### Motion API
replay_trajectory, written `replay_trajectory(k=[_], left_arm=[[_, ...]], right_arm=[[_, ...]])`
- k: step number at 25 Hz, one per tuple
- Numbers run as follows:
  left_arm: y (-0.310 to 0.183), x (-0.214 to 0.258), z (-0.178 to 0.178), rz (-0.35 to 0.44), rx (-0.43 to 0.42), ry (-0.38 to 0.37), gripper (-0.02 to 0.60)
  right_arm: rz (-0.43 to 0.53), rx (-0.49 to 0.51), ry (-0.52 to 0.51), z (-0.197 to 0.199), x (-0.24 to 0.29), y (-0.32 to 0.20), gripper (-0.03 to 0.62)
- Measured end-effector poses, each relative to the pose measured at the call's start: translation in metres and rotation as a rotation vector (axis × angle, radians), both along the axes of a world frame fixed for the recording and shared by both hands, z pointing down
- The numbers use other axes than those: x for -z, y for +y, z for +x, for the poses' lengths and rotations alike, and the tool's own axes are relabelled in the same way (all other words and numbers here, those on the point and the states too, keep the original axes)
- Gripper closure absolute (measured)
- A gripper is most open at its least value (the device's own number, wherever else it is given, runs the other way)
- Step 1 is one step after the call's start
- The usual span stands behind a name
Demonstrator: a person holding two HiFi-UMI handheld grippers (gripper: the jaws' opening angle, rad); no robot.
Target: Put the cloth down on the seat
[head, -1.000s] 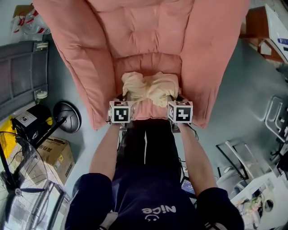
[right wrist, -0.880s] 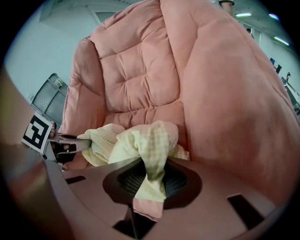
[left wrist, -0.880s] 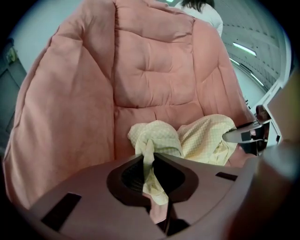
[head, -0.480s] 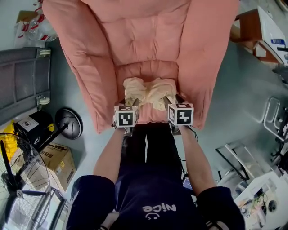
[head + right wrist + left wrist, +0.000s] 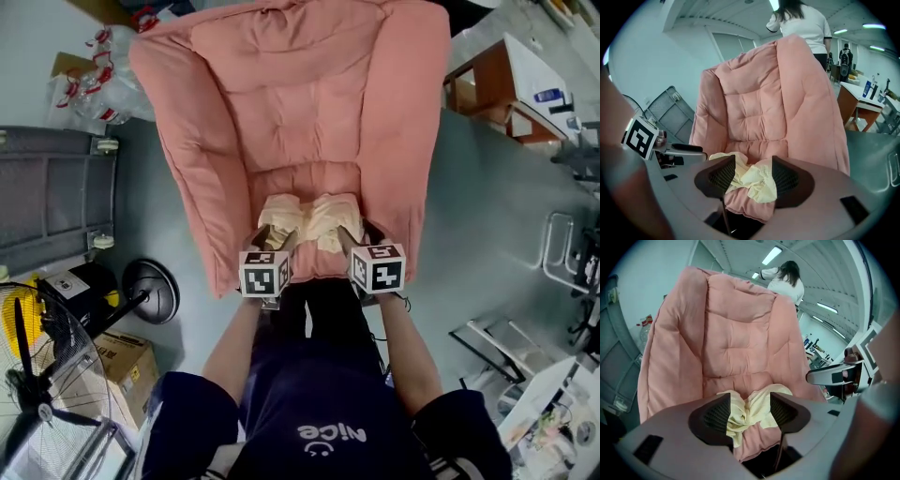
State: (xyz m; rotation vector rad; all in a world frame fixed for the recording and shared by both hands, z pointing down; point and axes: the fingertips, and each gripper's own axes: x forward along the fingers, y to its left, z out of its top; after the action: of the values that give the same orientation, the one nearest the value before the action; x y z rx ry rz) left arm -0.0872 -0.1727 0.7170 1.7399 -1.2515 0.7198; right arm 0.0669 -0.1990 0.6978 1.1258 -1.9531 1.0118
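A crumpled pale yellow cloth (image 5: 309, 217) lies on the front of the pink armchair's seat (image 5: 323, 264). My left gripper (image 5: 275, 241) sits just short of the cloth's left end, jaws still opening and wide apart; in the left gripper view the cloth (image 5: 761, 399) shows beyond the gripper (image 5: 749, 408) and its pads do not press on it. My right gripper (image 5: 352, 239) stands open at the cloth's right end. In the right gripper view, the cloth (image 5: 757, 183) shows through the gap of the gripper (image 5: 753, 171), free of the pads.
The armchair's tall back (image 5: 291, 94) and padded arms enclose the seat. On the floor to the left are a grey rack (image 5: 52, 197), a fan (image 5: 37, 366) and a cardboard box (image 5: 127, 352). A desk (image 5: 506, 89) stands at right. A person in white (image 5: 801, 21) is behind the chair.
Both grippers went from shut on the cloth to open and let it go. They drew back slightly toward the seat's front edge; the cloth stays on the seat.
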Motion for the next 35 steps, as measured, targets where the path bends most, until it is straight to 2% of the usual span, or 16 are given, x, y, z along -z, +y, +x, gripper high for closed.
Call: replay_trajectory(k=[6, 16, 35], left_arm=[[-0.005, 0.061, 0.004, 0.114, -0.037, 0.043, 0.302], [0.003, 0.153, 0.004, 0.279, -0.050, 0.078, 0.293], [0.031, 0.293, 0.000, 0.574, -0.093, 0.063, 0.293]], right_arm=[[0.100, -0.006, -0.010, -0.002, 0.058, -0.001, 0.373], [0.243, -0.008, -0.045, -0.009, 0.144, 0.016, 0.373], [0.554, 0.015, -0.060, -0.003, 0.286, 0.042, 0.373]])
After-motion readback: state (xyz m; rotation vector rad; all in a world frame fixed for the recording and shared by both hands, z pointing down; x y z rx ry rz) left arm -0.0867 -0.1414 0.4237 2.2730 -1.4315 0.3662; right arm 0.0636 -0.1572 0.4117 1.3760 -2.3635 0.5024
